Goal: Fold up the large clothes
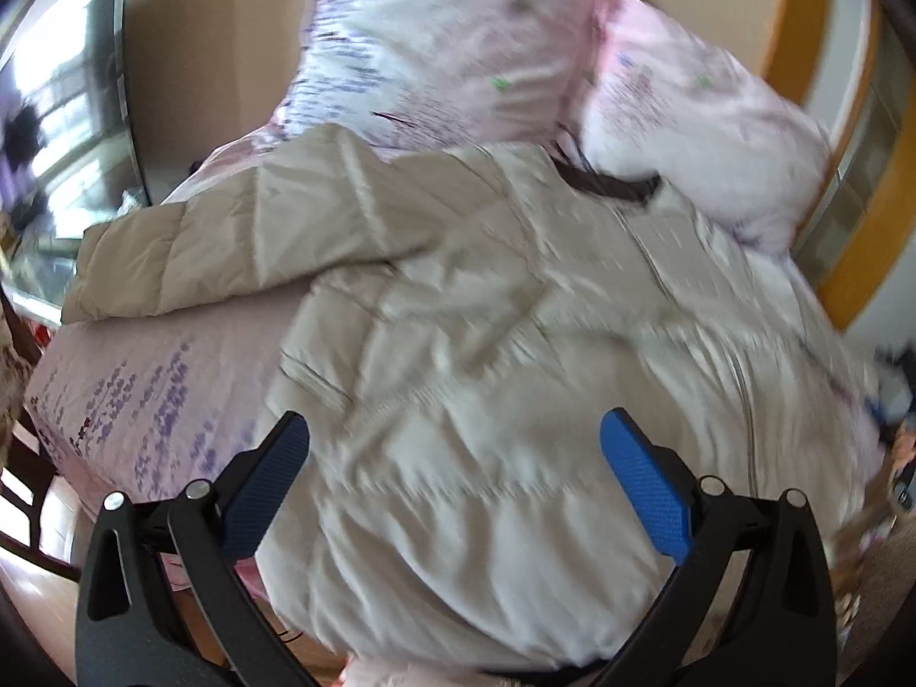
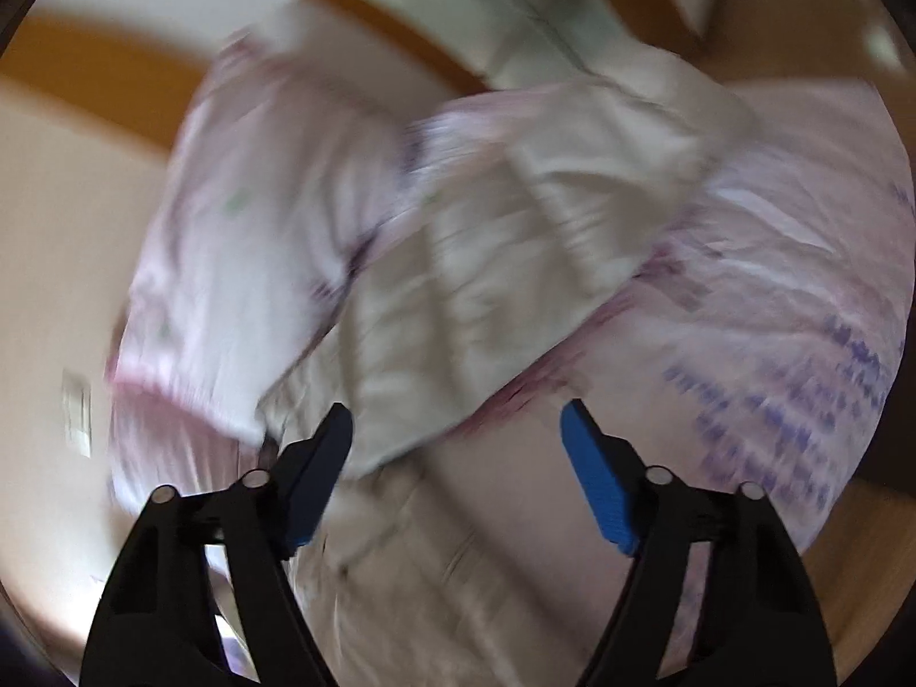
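Observation:
A beige puffer jacket [image 1: 458,315] lies spread on a bed with a pink sheet [image 1: 143,389] printed in purple. One sleeve [image 1: 200,246] reaches out to the left, and the dark collar lining [image 1: 612,183] shows at the far end. My left gripper [image 1: 455,418] hovers open over the jacket's lower body, with nothing between its blue pads [image 1: 641,481]. The right wrist view is blurred. It shows the jacket [image 2: 458,286] running away from my right gripper [image 2: 458,406], whose jaws stand apart above the cloth and grip nothing.
Two pink pillows [image 1: 458,40] [image 1: 704,131] rest beyond the collar; one pillow [image 2: 246,257] also shows in the right view. An orange wooden frame [image 1: 801,17] stands at the right and a window [image 1: 68,114] at the left. Wood floor [image 1: 34,601] shows beside the bed, and a wall switch [image 2: 77,412].

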A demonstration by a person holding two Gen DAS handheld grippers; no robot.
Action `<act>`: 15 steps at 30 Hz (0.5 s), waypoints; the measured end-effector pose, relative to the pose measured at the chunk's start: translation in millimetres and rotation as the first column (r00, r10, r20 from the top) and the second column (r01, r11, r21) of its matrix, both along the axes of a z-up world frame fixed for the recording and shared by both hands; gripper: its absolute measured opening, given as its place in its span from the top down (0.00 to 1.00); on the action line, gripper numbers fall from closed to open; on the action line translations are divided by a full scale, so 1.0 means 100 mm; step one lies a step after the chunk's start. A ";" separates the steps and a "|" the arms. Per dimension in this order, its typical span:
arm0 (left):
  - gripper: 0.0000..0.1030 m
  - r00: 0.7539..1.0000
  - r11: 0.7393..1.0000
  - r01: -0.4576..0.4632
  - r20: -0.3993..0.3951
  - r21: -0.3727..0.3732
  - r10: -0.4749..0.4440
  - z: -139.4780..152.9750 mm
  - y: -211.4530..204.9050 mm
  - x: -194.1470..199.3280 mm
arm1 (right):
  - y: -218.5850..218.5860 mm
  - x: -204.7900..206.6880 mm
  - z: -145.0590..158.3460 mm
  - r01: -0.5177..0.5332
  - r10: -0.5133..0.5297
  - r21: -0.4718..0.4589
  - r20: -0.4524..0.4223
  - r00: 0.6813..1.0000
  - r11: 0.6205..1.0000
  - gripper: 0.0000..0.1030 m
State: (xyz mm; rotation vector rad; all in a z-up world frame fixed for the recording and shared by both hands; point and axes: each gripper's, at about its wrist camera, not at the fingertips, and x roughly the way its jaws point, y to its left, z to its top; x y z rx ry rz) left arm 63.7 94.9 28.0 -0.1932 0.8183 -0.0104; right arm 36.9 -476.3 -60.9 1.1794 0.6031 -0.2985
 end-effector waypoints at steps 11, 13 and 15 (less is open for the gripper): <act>0.02 0.989 0.978 -0.148 -0.005 -0.144 0.149 -0.14 0.69 0.35 | -0.68 0.09 -0.38 0.196 -0.190 0.033 -0.123 0.974 0.980 0.58; 0.02 0.986 0.975 -0.163 -0.012 -0.147 0.163 -0.16 0.75 0.40 | -0.71 0.12 -0.37 0.201 -0.199 0.009 -0.133 0.971 0.979 0.64; 0.02 0.985 0.973 -0.169 -0.009 -0.155 0.170 -0.17 0.79 0.42 | -0.73 0.18 -0.35 0.201 -0.201 -0.017 -0.144 0.969 0.980 0.72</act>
